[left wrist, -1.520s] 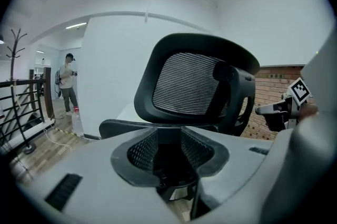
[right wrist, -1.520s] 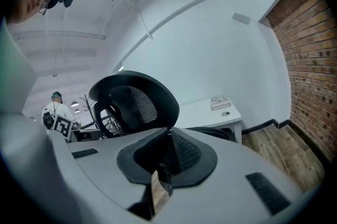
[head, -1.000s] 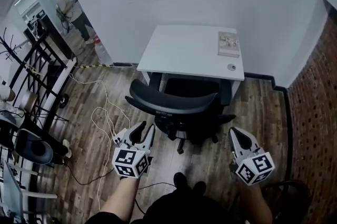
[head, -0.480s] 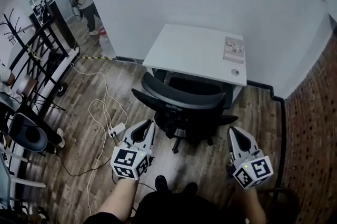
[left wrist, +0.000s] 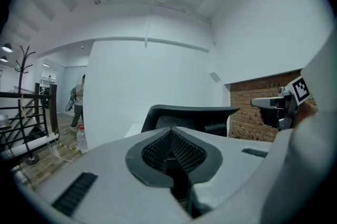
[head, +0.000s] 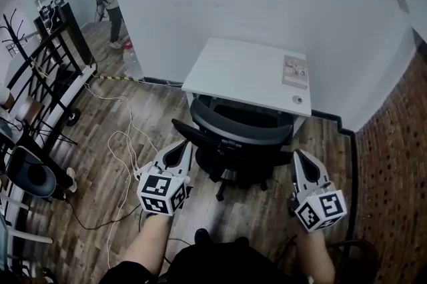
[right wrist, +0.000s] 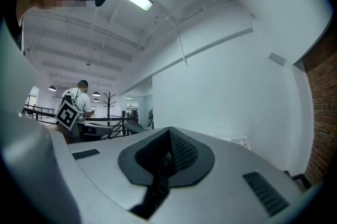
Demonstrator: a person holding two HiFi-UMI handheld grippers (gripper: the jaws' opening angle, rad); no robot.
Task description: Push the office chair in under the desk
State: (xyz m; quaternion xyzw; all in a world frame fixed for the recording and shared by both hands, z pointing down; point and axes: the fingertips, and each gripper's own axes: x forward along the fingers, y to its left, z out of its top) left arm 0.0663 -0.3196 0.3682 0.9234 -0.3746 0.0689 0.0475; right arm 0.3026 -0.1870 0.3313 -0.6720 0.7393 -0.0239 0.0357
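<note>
The black office chair [head: 237, 136] faces the white desk [head: 233, 69], its seat partly under the desktop and its curved backrest [left wrist: 192, 112] toward me. My left gripper [head: 176, 151] is just behind the chair's left armrest; its jaws have just been closing and now stand shut with nothing between them [left wrist: 169, 136]. My right gripper [head: 299, 157] is shut and empty at the chair's right rear, apart from it. In the right gripper view [right wrist: 168, 139] the jaws meet, and the left gripper's marker cube [right wrist: 67, 114] shows at the left.
A printed sheet [head: 295, 71] and a small round object [head: 297, 100] lie on the desk. White cables [head: 123, 143] trail over the wood floor on the left, beside a black rack [head: 47, 69]. A brick wall [head: 393, 163] closes the right side. A person [head: 110, 3] stands in the far doorway.
The chair now stands closer in to the desk. The left gripper's jaws went from apart to shut. Both grippers have risen and moved forward behind the chair.
</note>
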